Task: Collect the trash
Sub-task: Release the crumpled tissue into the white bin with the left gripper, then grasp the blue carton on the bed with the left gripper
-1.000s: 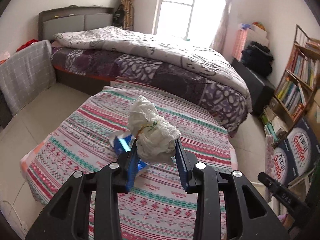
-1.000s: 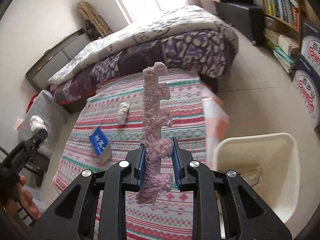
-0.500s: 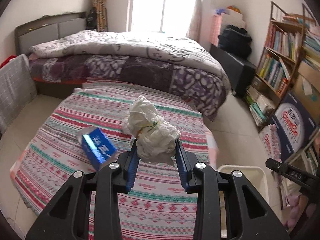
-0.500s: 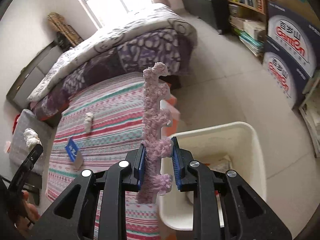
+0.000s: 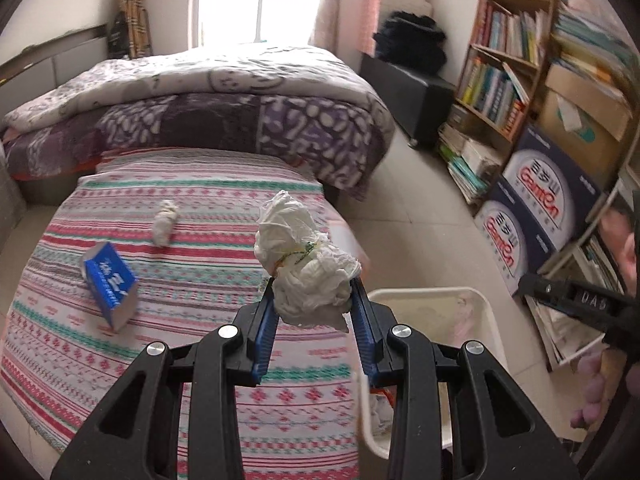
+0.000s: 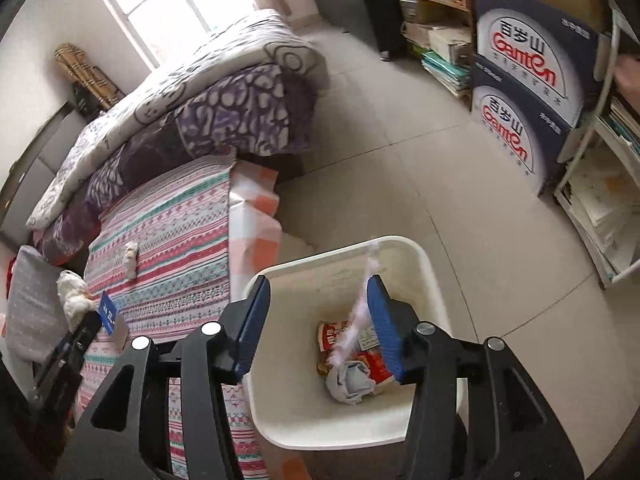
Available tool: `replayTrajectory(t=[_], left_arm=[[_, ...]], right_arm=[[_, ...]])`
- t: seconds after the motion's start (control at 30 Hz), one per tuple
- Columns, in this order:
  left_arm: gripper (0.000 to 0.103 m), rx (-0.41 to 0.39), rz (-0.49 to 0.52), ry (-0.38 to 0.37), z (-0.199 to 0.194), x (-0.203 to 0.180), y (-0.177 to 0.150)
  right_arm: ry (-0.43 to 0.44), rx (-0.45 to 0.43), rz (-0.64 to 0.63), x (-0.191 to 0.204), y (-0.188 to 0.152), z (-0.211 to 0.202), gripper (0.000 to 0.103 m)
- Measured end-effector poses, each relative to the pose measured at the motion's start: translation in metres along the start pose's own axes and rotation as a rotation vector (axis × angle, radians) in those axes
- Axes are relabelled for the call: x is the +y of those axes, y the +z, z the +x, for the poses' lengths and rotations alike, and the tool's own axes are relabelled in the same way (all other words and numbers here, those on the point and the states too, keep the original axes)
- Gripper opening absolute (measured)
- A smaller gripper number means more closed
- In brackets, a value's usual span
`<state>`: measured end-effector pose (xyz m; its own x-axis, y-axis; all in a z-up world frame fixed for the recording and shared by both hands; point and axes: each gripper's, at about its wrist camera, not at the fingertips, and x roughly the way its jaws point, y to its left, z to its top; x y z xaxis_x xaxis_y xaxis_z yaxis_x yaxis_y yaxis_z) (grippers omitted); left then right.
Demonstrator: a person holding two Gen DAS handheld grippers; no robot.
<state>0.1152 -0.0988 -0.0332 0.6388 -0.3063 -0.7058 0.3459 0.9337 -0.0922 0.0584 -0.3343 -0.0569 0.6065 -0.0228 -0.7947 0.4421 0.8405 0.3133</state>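
As the right tongs (image 6: 318,322) have just been opening over the bin (image 6: 434,280), pink strip (image 6: 360,312) drops free. Left tongs (image 5: 314,312) squeeze the paper wad (image 5: 306,276) w/ desk (image 5: 200,208) behind: light, soft, grab mid-bulk.

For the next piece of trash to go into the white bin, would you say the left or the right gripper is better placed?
Left. The left gripper is shut on the crumpled tissue wad beside the white bin. The right gripper, jaws just opened above the bin, is letting the purple strip fall.
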Motion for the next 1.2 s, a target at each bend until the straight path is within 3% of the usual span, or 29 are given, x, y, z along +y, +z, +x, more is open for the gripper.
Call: replayTrajectory(t=[0.37,0.63,0.67,0.77,0.87,0.97,1.07,1.2], left_arm=[[0.035,0.064,0.050,-0.094,0.022,-0.046,-0.011],[0.037,0.132,0.069,-0.237,0.037,-0.071,-0.021],[0.040,0.138,0.069,-0.264,0.038,-0.073,-0.022],[0.063,0.159,0.063,-0.306,0.040,-0.075,-0.024],[0.066,0.171,0.040,-0.315,0.040,-0.068,-0.023],[0.074,0.177,-0.006,-0.279,0.042,-0.047,-0.019],[0.077,0.178,-0.067,-0.178,0.046,-0.014,-0.010],[0.079,0.173,-0.200,0.078,0.054,0.050,0.005]], right_arm=[[-0.031,-0.027,0.055,-0.035,0.006,-0.011,0.059],[-0.053,-0.039,0.085,-0.048,0.010,-0.013,0.068],[-0.058,-0.042,0.092,-0.048,0.010,-0.013,0.071],[-0.058,-0.050,0.137,-0.052,0.013,-0.013,0.077],[-0.036,-0.038,0.177,-0.052,0.014,-0.010,0.080],[-0.014,-0.011,0.183,-0.042,0.013,-0.002,0.082],[0.003,0.015,0.176,-0.026,0.011,0.007,0.085],[0.032,0.060,0.161,-0.003,0.007,0.023,0.087]])
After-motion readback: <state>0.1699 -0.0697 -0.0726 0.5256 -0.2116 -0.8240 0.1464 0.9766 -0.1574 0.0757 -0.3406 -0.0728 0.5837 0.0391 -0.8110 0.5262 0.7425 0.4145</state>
